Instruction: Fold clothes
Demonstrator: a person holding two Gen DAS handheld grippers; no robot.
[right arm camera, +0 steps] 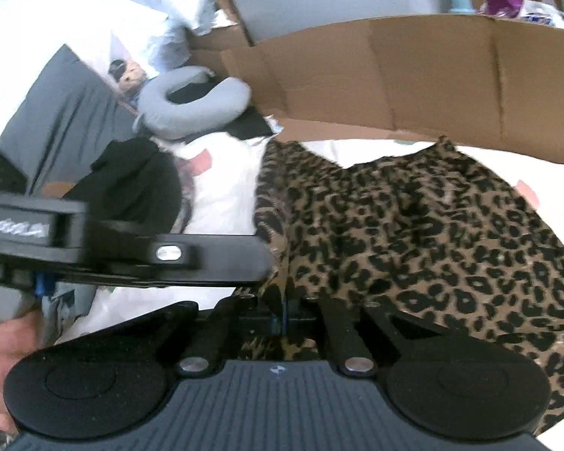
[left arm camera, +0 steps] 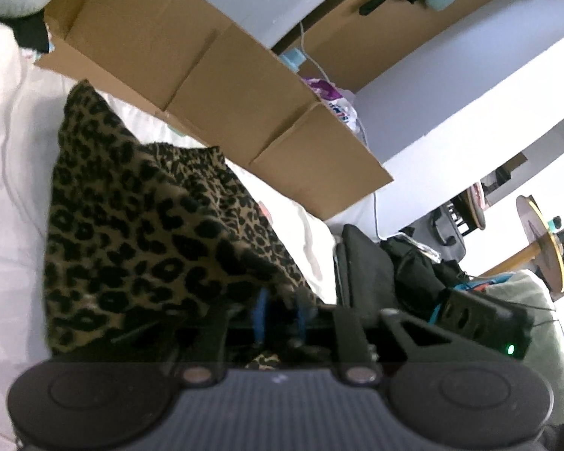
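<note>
White bedding (left arm camera: 3, 188), cardboard box (left arm camera: 222, 86), pale wall (left arm camera: 451, 86).

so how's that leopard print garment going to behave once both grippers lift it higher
Probably floppy: the leopard print garment sags in soft folds from the right gripper and bunches at the left gripper. It looks thin, so likely light. Its free edges may trail over the white bedding rather than hold shape.
</note>
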